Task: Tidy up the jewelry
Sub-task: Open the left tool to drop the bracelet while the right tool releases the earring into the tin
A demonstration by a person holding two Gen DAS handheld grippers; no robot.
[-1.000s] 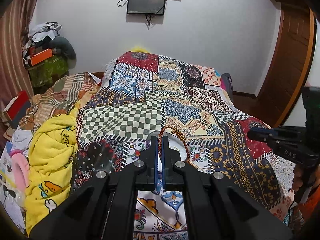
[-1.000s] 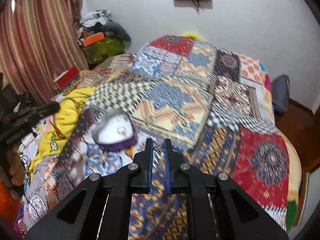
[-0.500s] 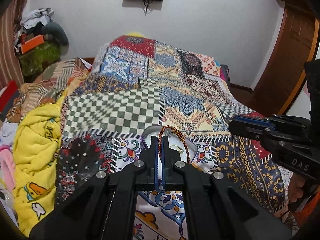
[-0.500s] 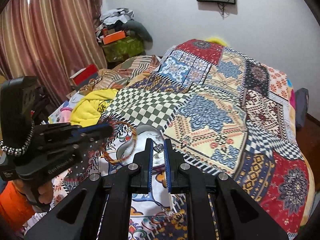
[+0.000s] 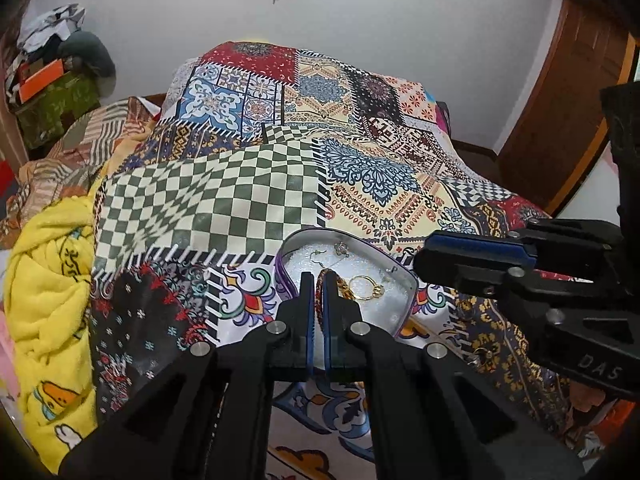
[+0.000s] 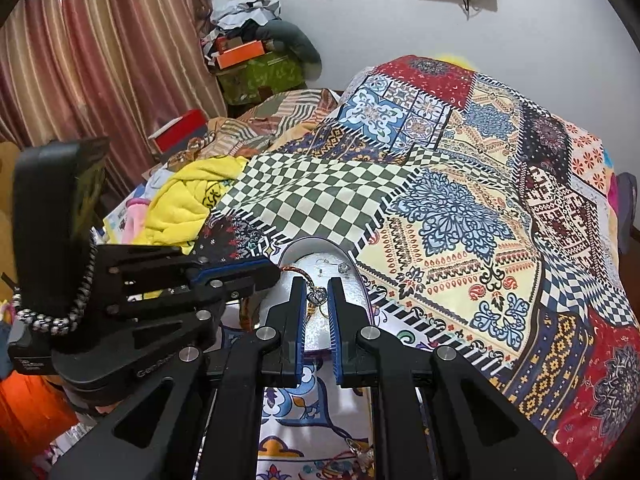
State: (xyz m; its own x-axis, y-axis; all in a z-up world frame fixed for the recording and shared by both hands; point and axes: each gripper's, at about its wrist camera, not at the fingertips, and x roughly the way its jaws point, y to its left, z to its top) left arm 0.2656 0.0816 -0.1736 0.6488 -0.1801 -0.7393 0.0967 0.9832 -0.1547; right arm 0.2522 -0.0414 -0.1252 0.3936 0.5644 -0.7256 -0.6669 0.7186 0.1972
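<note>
Heart-shaped metal tin [image 5: 404, 280] with a white foam liner sits near the front edge of the patchwork bedspread [image 5: 256, 200], with lots of flat fabric open behind it. Left gripper [image 5: 319, 280] is clamped on a red-and-gold beaded bracelet [image 5: 320, 286] over the tin. Right gripper [image 6: 317, 293] has its jaws slightly apart, with a small silver pendant [image 6: 317, 296] between them, above the tin. Gold ring [image 5: 362, 286] lies on the foam.
</note>
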